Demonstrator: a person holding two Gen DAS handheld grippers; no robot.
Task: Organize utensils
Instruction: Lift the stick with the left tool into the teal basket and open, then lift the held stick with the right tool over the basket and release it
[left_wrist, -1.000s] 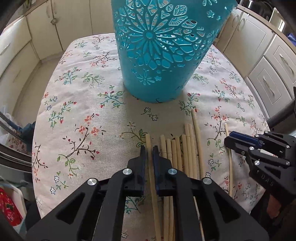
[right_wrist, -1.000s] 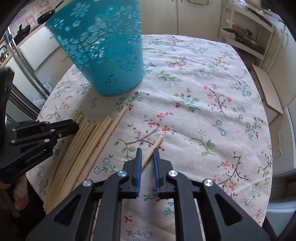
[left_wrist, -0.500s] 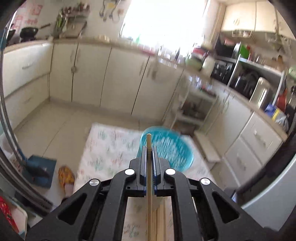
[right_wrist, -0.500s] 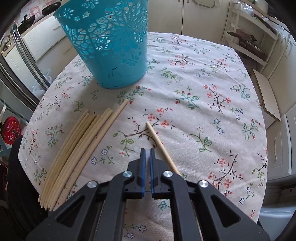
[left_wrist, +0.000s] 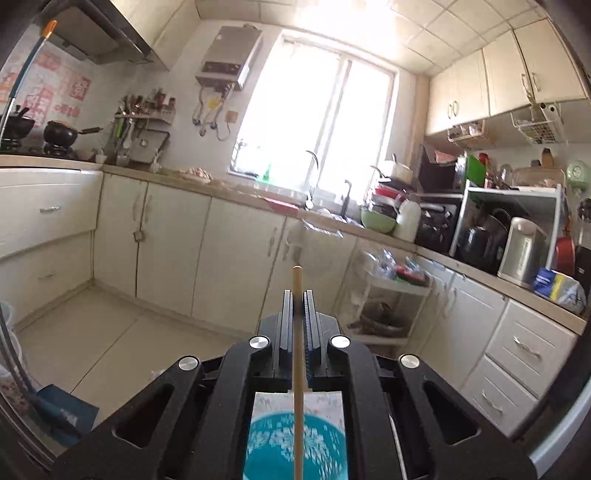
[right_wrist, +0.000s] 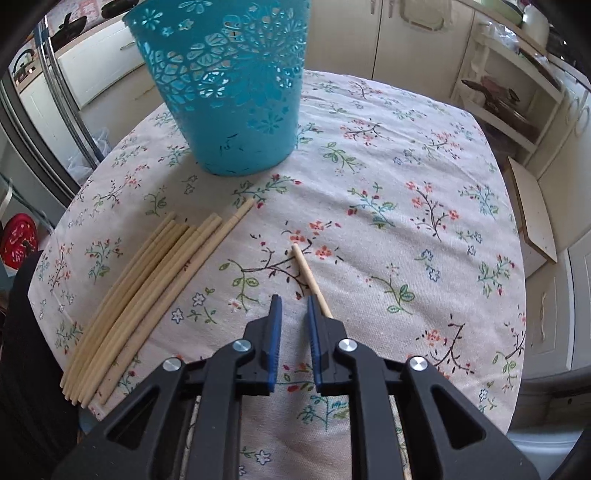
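Note:
My left gripper (left_wrist: 297, 295) is shut on a single wooden chopstick (left_wrist: 297, 354), which stands upright between the pads and pokes out above them. It is raised high and looks level across the kitchen. Below it, through the gap in the gripper's frame, I see the open mouth of the turquoise cut-out basket (left_wrist: 269, 443). In the right wrist view the basket (right_wrist: 229, 92) stands on the floral tablecloth (right_wrist: 406, 184). A bundle of several chopsticks (right_wrist: 147, 295) lies left of my right gripper (right_wrist: 294, 304). Its jaws are opening with nothing between them. A lone chopstick (right_wrist: 308, 275) lies just outside the right finger.
The table's edge curves round at the right and near side. Cream cabinets (left_wrist: 221, 258) and a crowded counter (left_wrist: 388, 221) ring the room. A shelf rack (right_wrist: 517, 92) stands beyond the table at the right. A red item (right_wrist: 18, 240) sits low at the left.
My left gripper has risen from the table with one chopstick in it and tipped up to level, now above the basket. The right jaws closed, then parted slightly; the lone chopstick swung to the right.

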